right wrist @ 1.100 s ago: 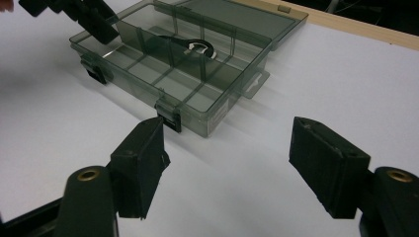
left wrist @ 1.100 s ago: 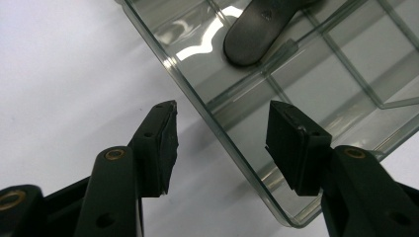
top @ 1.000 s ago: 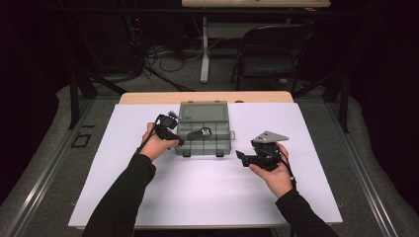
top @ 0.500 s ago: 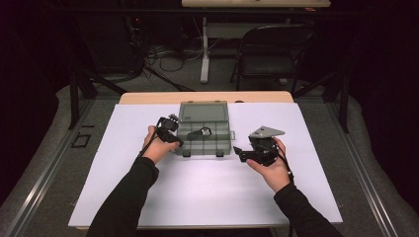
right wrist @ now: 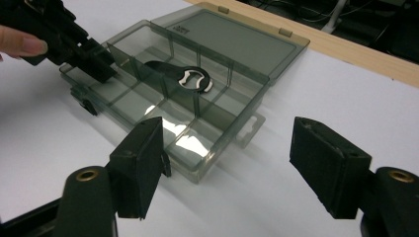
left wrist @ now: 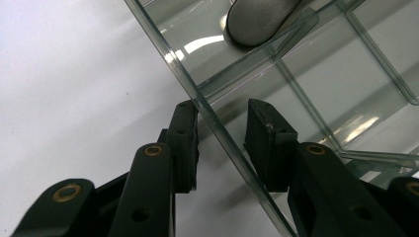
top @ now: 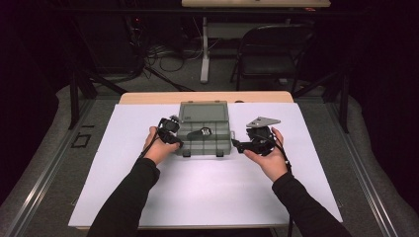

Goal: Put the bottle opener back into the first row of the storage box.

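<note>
Left gripper jaws closing astride organiser box side wall — pads not touching, right gripper jaws wide apart just beside box.

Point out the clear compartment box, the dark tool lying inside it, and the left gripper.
clear compartment box (right wrist: 232,47): right gripper view, on its open lid.
dark tool (right wrist: 193,79): right gripper view, on its round white-marked head.
left gripper (left wrist: 222,129): left gripper view, midway between its fingertips, astride the box wall.

Grey oval object cut off by top edge; clear box running past the right edge.
</note>
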Demonstrator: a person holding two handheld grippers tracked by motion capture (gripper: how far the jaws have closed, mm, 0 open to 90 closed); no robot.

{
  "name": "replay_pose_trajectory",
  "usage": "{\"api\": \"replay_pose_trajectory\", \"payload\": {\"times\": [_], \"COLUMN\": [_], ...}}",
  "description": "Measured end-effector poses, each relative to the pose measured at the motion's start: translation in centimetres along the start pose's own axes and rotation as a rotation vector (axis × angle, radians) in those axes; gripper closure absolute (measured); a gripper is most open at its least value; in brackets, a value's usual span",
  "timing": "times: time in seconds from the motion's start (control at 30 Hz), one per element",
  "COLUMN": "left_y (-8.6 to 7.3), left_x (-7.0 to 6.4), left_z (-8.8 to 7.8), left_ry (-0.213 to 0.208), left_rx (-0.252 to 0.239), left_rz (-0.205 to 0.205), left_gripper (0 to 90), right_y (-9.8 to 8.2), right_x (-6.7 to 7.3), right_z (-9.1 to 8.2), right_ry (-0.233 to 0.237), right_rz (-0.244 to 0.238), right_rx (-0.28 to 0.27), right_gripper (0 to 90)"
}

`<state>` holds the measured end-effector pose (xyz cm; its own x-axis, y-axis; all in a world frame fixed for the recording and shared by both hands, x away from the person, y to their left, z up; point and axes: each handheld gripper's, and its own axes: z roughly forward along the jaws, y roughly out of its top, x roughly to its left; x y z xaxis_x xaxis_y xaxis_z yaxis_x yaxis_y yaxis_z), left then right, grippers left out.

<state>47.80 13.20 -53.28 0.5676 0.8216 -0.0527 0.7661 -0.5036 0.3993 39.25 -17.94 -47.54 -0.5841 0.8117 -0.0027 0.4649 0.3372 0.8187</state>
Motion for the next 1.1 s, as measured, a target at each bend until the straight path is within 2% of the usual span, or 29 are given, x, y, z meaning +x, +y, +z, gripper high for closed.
{"api": "replay_pose_trajectory", "payload": {"times": [0.07, 0.1, 0.23, 0.33, 0.4, 0.47, 0.5, 0.6, 0.8, 0.9, 1.1], "left_y": [0.0, -0.1, -0.1, -0.1, -0.1, 0.0, 0.0, 0.0, -0.3, -0.4, -0.4], "left_x": [0.1, 0.3, 0.3, 0.3, 0.3, 0.3, 0.2, 0.1, 0.1, 0.0, 0.0], "left_z": [0.0, 0.0, 0.0, 0.0, 0.0, 0.1, 0.0, 0.0, 0.0, 0.0, 0.0], "left_ry": [-0.007, -0.014, -0.020, -0.010, -0.004, -0.008, -0.013, -0.009, -0.007, -0.009, -0.008], "left_rx": [0.000, -0.001, -0.004, -0.004, -0.004, -0.006, -0.006, -0.005, -0.024, -0.033, -0.031], "left_rz": [-0.006, -0.031, -0.030, -0.015, -0.020, -0.019, -0.015, -0.016, -0.030, -0.042, -0.048], "left_gripper": [65.4, 64.7, 64.5, 63.2, 60.2, 60.7, 64.5, 64.8, 65.7, 66.1, 66.4], "right_y": [0.6, 1.2, 2.1, 2.9, 3.4, 3.9, 4.4, 4.8, 5.9, 6.7, 7.5], "right_x": [0.1, 0.2, 0.2, 0.1, 0.0, -0.1, -0.2, -0.3, -0.8, -1.0, -1.1], "right_z": [0.2, 0.4, 0.7, 1.0, 1.3, 1.6, 1.9, 2.2, 3.3, 4.0, 4.9], "right_ry": [0.003, 0.003, 0.003, 0.005, 0.006, 0.006, 0.002, -0.002, -0.010, -0.030, -0.048], "right_rz": [-0.007, -0.015, -0.019, -0.011, -0.003, -0.002, -0.001, 0.002, 0.010, 0.004, 0.006], "right_rx": [0.001, 0.002, 0.001, 0.001, 0.003, 0.009, 0.012, 0.014, 0.035, 0.046, 0.059], "right_gripper": [29.2, 29.2, 29.2, 29.7, 30.2, 30.5, 30.8, 30.9, 31.7, 31.8, 31.8]}}
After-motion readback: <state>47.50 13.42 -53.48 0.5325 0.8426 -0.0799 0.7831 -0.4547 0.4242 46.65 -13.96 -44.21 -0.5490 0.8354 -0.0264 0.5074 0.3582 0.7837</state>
